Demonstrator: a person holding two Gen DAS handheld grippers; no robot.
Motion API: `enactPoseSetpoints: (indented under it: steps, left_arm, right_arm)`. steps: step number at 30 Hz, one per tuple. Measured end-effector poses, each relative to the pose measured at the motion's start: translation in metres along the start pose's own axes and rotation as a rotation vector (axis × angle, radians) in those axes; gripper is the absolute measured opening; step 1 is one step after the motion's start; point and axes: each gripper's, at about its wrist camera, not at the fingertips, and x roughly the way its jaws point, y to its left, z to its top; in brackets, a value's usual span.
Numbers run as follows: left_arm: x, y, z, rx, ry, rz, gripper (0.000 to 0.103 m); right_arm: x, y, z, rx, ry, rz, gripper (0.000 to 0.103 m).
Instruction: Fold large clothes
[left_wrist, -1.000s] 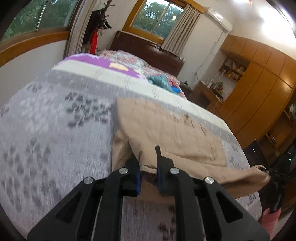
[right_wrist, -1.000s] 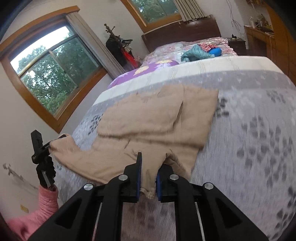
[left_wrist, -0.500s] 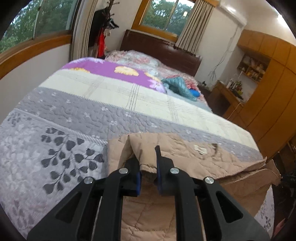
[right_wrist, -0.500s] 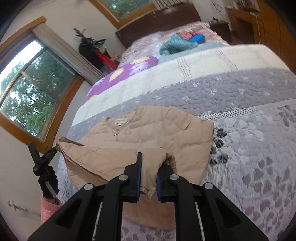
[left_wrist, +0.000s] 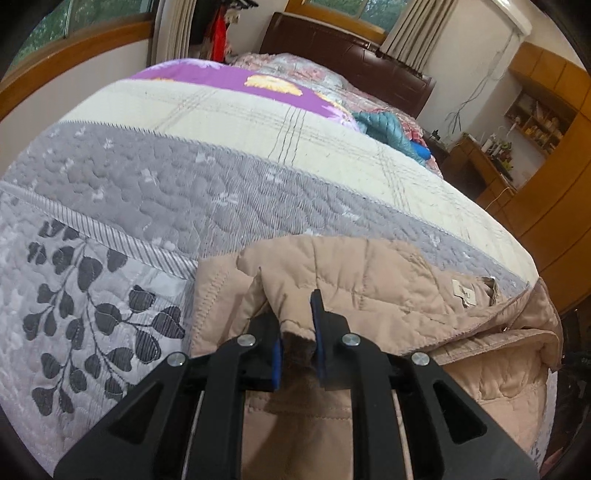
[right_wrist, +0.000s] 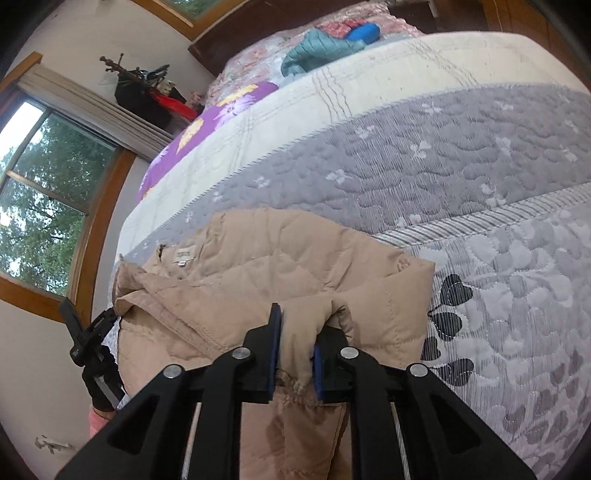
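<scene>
A tan quilted jacket (left_wrist: 373, 284) lies on the grey patterned bedspread (left_wrist: 147, 206), its lower part folded up over the upper part, with the neck label showing. My left gripper (left_wrist: 297, 332) is shut on a bunched edge of the jacket at its left side. In the right wrist view the jacket (right_wrist: 280, 266) shows too, and my right gripper (right_wrist: 295, 343) is shut on a bunched edge at its right side. The other gripper (right_wrist: 92, 332) shows small at the jacket's far left corner.
The bed runs away toward a dark headboard (left_wrist: 347, 59). A teal garment (left_wrist: 384, 127) and a purple blanket (left_wrist: 221, 75) lie farther up the bed. A window (right_wrist: 40, 206) is on the left wall, wooden cabinets (left_wrist: 546, 147) on the right.
Both grippers have carried the jacket's lower edge forward over the upper part, so the jacket is folded in half. Both views have come lower and closer to the bed.
</scene>
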Motion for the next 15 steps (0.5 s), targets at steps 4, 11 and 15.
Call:
enactPoseSetpoints:
  steps: [4, 11, 15]
  left_arm:
    - [0.001, 0.002, 0.002, -0.007, 0.020, -0.022, 0.017]
    - [-0.025, 0.030, 0.015, -0.177, 0.067, -0.214, 0.025]
    - [-0.052, 0.029, 0.012, -0.138, 0.043, -0.229, 0.028]
  right_arm:
    - [-0.004, -0.006, -0.001, 0.037, 0.005, 0.048, 0.023]
    - [-0.050, -0.008, -0.004, 0.056, -0.074, 0.121, 0.065]
    - [-0.074, 0.000, -0.016, -0.006, -0.115, 0.112, 0.071]
